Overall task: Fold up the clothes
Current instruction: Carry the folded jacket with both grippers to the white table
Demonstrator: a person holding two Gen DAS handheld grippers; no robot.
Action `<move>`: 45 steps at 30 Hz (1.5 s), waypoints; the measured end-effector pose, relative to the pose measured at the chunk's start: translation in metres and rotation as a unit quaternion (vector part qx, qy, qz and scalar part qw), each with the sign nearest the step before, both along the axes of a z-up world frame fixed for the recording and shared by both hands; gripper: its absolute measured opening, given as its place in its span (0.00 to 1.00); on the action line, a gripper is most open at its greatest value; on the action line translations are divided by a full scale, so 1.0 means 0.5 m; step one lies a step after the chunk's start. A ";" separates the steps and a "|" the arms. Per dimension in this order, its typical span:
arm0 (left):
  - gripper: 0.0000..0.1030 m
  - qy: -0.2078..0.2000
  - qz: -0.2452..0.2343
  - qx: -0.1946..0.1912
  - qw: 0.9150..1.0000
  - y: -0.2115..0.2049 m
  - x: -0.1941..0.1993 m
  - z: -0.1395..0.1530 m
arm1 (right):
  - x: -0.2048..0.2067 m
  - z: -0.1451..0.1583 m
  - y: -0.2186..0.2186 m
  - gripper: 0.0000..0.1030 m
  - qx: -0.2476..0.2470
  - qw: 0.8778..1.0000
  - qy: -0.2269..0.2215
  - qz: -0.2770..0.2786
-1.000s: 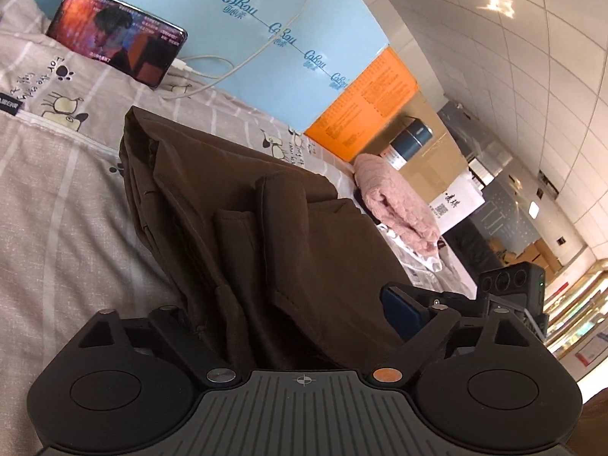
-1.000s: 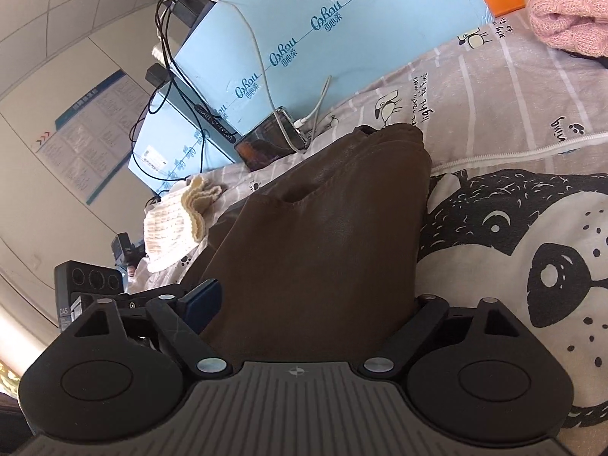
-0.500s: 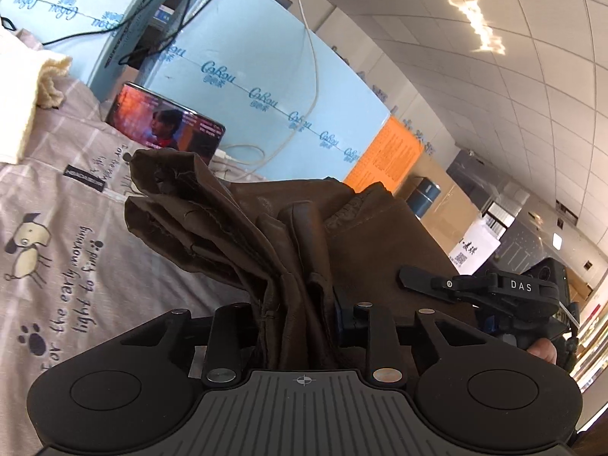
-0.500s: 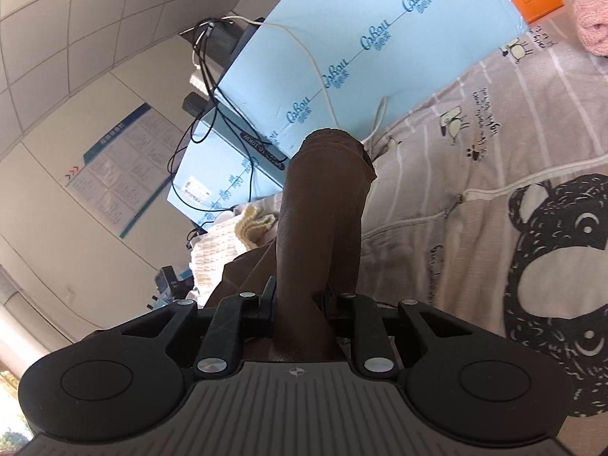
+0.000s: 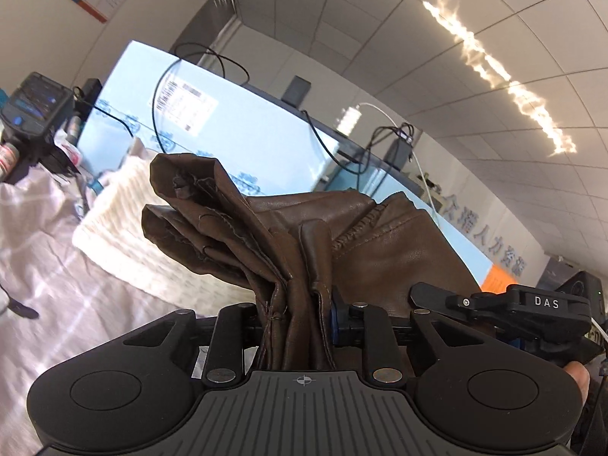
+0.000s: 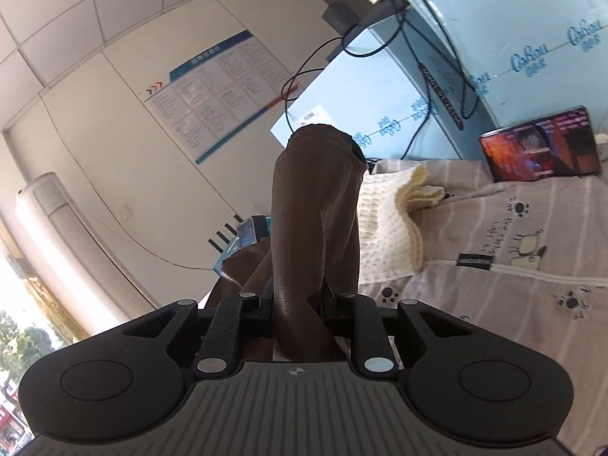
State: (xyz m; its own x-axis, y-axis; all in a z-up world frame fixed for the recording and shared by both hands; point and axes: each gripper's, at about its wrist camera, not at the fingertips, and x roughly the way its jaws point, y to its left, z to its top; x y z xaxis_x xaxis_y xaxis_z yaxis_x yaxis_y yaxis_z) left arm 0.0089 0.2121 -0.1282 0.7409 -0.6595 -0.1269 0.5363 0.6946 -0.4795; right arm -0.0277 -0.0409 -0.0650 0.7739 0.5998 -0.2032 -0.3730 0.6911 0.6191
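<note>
A brown leather-like garment point(image 5: 380, 243) hangs bunched up in the air above the bed. My left gripper point(image 5: 296, 315) has a thick gathered fold of it between its pads, which press on it as the jaws are closing. In the right wrist view the same garment point(image 6: 319, 205) rises as a narrow column from my right gripper point(image 6: 298, 300), which is shut on it. The right gripper's body point(image 5: 505, 304) shows at the right of the left wrist view, behind the cloth, with a fingertip of the person's hand below it.
A folded white knit garment point(image 5: 125, 235) lies on the patterned grey sheet point(image 6: 513, 304), with a yellow edge point(image 6: 418, 193). A lit phone point(image 6: 539, 148) leans on light blue foam boards point(image 5: 228, 133) strung with black cables. A dark device point(image 5: 30, 110) stands at far left.
Both grippers went from open around the garment lying on the bed to shut on it. They lifted it off the sheet and swung left toward the white knit garment.
</note>
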 end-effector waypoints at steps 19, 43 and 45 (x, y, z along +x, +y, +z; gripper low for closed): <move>0.23 -0.036 0.102 0.074 0.991 -0.028 0.282 0.079 | 0.352 -0.005 0.139 0.17 -0.031 0.993 -0.095 -0.064; 0.92 -0.148 0.261 0.292 0.908 -0.106 0.237 0.006 | 0.442 -0.162 0.070 0.38 -0.113 0.987 -0.010 -0.111; 0.92 -0.152 0.263 0.326 0.895 -0.123 0.236 0.000 | 0.432 -0.160 0.065 0.42 -0.096 0.989 -0.015 -0.111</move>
State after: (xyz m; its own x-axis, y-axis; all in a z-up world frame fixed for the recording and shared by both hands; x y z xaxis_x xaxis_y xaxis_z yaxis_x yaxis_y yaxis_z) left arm 0.1271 0.1508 -0.1281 0.9927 -0.0686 -0.0987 0.0901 0.9683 0.2329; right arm 0.1882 -0.0085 -0.1452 0.8896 0.3666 -0.2725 -0.2146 0.8620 0.4593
